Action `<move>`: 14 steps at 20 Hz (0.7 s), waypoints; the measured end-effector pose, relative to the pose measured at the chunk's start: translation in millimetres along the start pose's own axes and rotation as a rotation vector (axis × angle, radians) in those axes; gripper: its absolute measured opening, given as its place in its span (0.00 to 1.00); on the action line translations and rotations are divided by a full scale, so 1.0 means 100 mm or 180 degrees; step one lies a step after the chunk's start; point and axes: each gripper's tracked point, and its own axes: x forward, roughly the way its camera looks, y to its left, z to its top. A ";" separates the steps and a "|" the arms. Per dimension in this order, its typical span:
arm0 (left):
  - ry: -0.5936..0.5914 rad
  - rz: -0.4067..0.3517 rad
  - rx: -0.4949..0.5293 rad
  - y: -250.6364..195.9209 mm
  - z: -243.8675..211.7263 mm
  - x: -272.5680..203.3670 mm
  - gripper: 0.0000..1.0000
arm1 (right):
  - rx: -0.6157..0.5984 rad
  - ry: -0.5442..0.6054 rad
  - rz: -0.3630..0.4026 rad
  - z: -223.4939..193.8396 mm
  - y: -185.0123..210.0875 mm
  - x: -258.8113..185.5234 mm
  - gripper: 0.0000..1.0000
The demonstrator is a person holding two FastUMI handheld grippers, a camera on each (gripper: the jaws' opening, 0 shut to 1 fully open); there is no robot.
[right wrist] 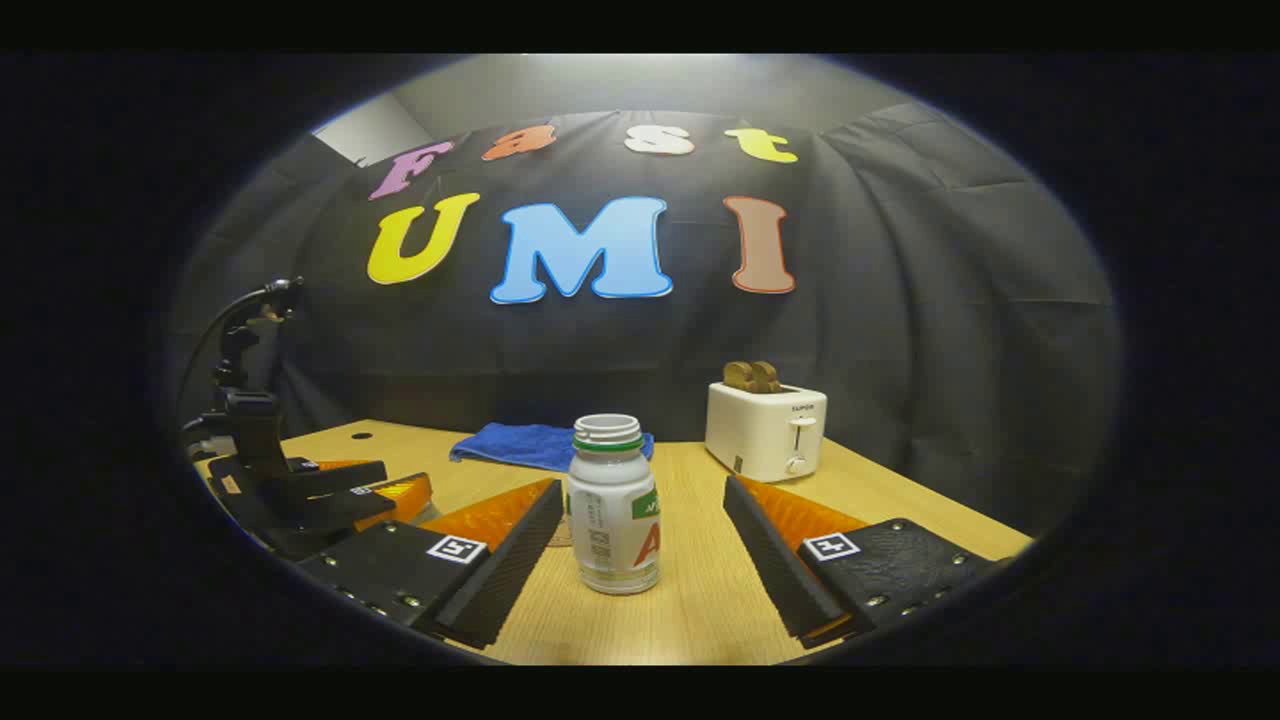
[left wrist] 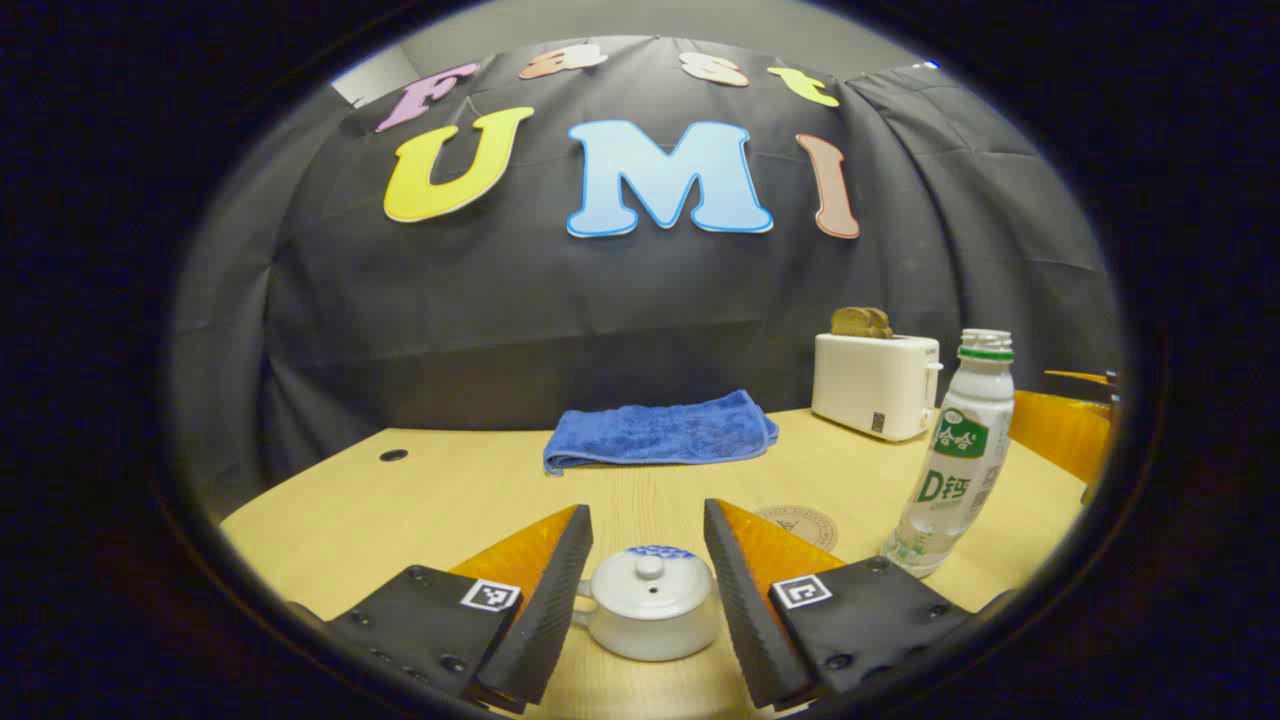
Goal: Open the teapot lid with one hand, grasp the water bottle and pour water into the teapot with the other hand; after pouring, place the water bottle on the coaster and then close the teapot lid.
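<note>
You had square black-and-white coded markers on your left gripper [left wrist: 645,512] and right gripper [right wrist: 643,486], green-and-white printed label on clear plastic water bottle [left wrist: 955,460], small brand word on white toaster [right wrist: 765,430], too blurred to read.

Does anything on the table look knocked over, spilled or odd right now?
Nothing stands out. The teapot sits upright with its lid on, the water bottle stands upright and uncapped, and the blue towel lies folded. No spill shows on the table.
</note>
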 end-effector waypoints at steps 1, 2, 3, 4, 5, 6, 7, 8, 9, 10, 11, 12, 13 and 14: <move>0.0015 -0.0001 -0.0011 -0.01 -0.02 0.02 0.80 | 0.0005 0.0025 -0.0009 -0.03 -0.02 0.01 0.99; 0.0031 0.0012 -0.0013 -0.01 -0.03 0.04 0.79 | 0.0012 0.0048 -0.0016 -0.06 -0.04 0.01 0.99; 0.0047 0.0020 -0.0013 -0.02 -0.07 0.06 0.75 | 0.0024 0.0067 -0.0026 -0.09 -0.06 0.02 0.99; 0.0067 0.0022 -0.0002 -0.02 -0.09 0.08 0.70 | 0.0035 0.0081 -0.0038 -0.10 -0.09 0.02 0.99; 0.0083 0.0032 0.0004 -0.01 -0.11 0.11 0.69 | 0.0046 0.0091 -0.0056 -0.12 -0.12 0.02 0.99; 0.0102 0.0033 0.0001 -0.02 -0.12 0.11 0.67 | 0.0055 0.0100 -0.0073 -0.14 -0.14 0.02 0.99; 0.0096 0.0050 0.0015 0.00 -0.11 0.10 0.67 | 0.0066 0.0107 -0.0090 -0.16 -0.17 0.01 0.99; 0.0099 0.0058 0.0028 0.01 -0.11 0.10 0.64 | 0.0081 0.0116 -0.0105 -0.17 -0.20 0.00 0.99; 0.0095 0.0052 0.0036 0.00 -0.12 0.12 0.61 | 0.0096 0.0123 -0.0117 -0.18 -0.21 0.00 0.99; 0.0083 0.0052 0.0045 0.01 -0.10 0.13 0.58 | 0.0112 0.0133 -0.0126 -0.19 -0.22 0.01 0.99; 0.0069 0.0073 0.0063 0.03 -0.09 0.13 0.55 | 0.0129 0.0143 -0.0133 -0.21 -0.23 0.00 0.99; 0.0065 0.0073 0.0065 0.04 -0.09 0.15 0.46 | 0.0145 0.0153 -0.0137 -0.22 -0.25 0.01 0.99; 0.0074 0.0062 0.0087 0.00 -0.09 0.12 0.37 | 0.0150 0.0165 -0.0140 -0.23 -0.25 0.00 0.99; 0.0073 0.0075 0.0110 0.00 -0.08 0.14 0.28 | 0.0149 0.0175 -0.0147 -0.24 -0.26 0.00 0.99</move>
